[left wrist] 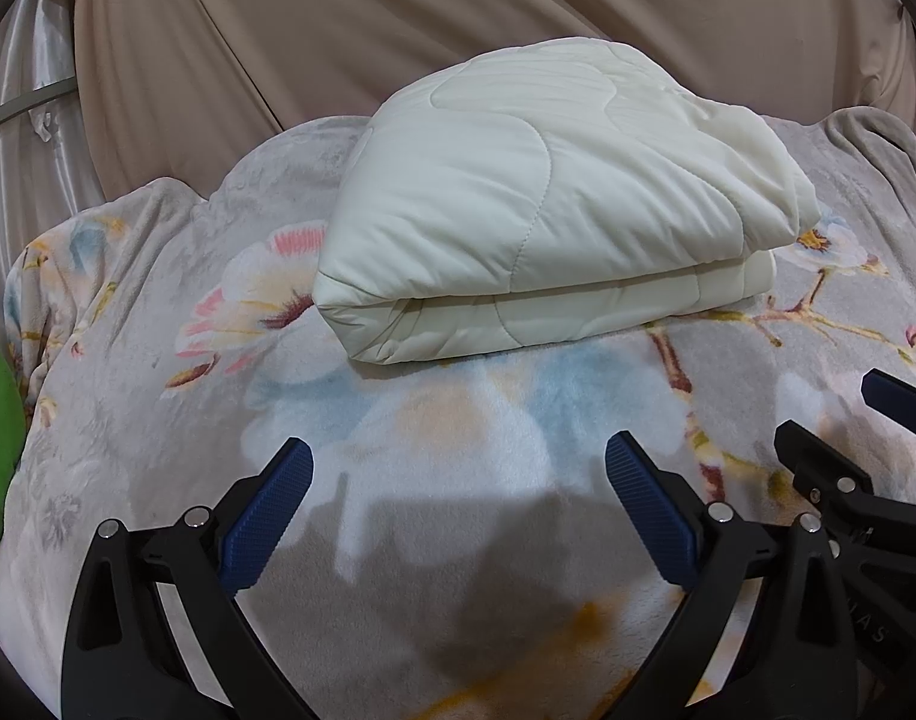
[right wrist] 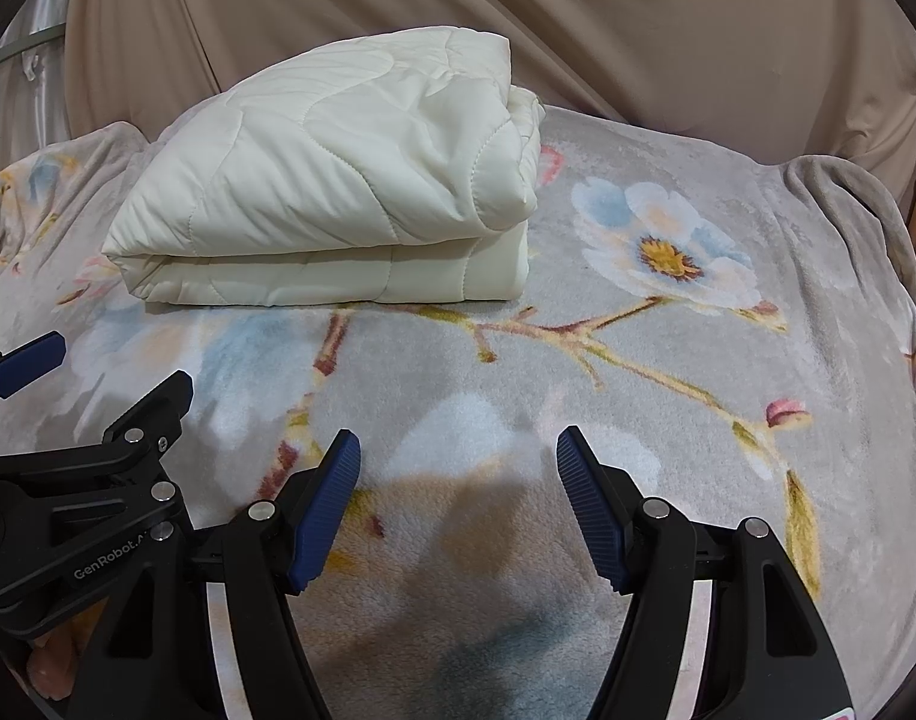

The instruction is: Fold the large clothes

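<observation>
"GenRobot" is printed on the left gripper (right wrist: 32,387) — its fingers are spread, as are the right gripper's (right wrist: 458,480), both holding nothing. The folded quilt (left wrist: 547,210) lies toward the far edge of a flowered blanket (right wrist: 667,360) — beige curtains (left wrist: 398,12) hang behind.

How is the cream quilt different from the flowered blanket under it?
The cream quilt is plain, with stitched curved lines; the flowered blanket is grey with printed blossoms and twigs. The quilt is folded into a thick stack; the blanket lies spread out flat. The quilt looks smooth and puffy, the blanket fuzzy. Both are soft bedding, and neither is touched by a gripper.
</observation>
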`<state>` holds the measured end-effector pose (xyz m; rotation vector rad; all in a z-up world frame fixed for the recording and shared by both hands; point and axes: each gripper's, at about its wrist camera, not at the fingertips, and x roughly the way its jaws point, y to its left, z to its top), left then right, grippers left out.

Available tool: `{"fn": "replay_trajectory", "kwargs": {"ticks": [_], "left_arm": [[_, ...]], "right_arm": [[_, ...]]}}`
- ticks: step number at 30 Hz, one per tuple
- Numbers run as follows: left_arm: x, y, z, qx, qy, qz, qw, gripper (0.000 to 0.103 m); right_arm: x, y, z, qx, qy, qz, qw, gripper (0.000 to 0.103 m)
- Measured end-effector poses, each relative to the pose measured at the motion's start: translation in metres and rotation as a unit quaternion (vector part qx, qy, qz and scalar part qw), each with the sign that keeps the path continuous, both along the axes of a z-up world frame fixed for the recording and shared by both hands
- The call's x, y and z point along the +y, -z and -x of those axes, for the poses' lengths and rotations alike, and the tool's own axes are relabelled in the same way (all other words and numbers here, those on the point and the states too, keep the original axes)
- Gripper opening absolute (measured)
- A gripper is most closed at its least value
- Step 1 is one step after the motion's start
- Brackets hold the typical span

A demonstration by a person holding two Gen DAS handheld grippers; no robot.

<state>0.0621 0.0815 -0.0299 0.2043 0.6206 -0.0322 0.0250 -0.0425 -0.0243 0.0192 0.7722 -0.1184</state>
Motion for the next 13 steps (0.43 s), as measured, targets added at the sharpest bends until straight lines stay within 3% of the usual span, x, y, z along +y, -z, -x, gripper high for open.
{"fn": "replay_trajectory", "kwargs": {"ticks": [13], "left_arm": [[-0.0007, -0.0003, 0.0010, -0.001, -0.002, -0.002, 1.0000, 0.095]], "right_arm": [[0.0006, -0.0013, 0.0006, -0.002, 0.004, 0.008, 1.000, 0.066]]}}
